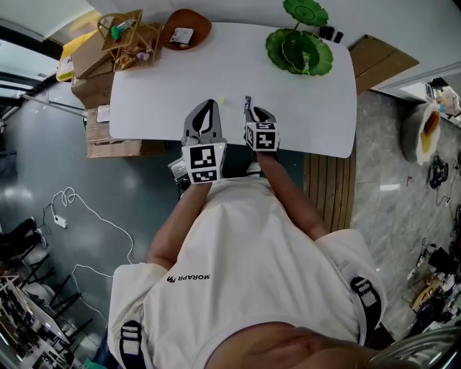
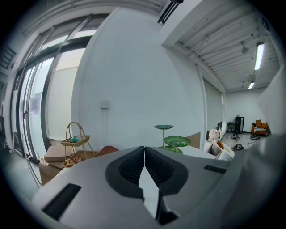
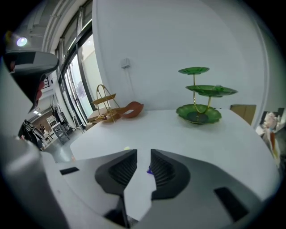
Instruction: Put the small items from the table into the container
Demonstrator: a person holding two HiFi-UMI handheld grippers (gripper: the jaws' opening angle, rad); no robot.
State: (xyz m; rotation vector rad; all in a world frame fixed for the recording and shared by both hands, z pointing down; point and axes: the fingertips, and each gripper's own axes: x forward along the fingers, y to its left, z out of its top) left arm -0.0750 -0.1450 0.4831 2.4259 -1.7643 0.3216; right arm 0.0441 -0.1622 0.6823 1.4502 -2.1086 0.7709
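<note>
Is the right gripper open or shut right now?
Open. On the right gripper the fingers stand apart; white table shows through the gap, with a small purple item there, not pinched.

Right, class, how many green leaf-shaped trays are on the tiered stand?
3: a small top tray, a wider middle tray below it, and the largest bottom tray on the white table. None looks hidden.

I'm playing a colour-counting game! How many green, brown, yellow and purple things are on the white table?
Green three-tier leaf-shaped stand: 1
Brown curved dish: 1
Pale yellow small item: 1
Purple small item: 1
Total: 4
</note>
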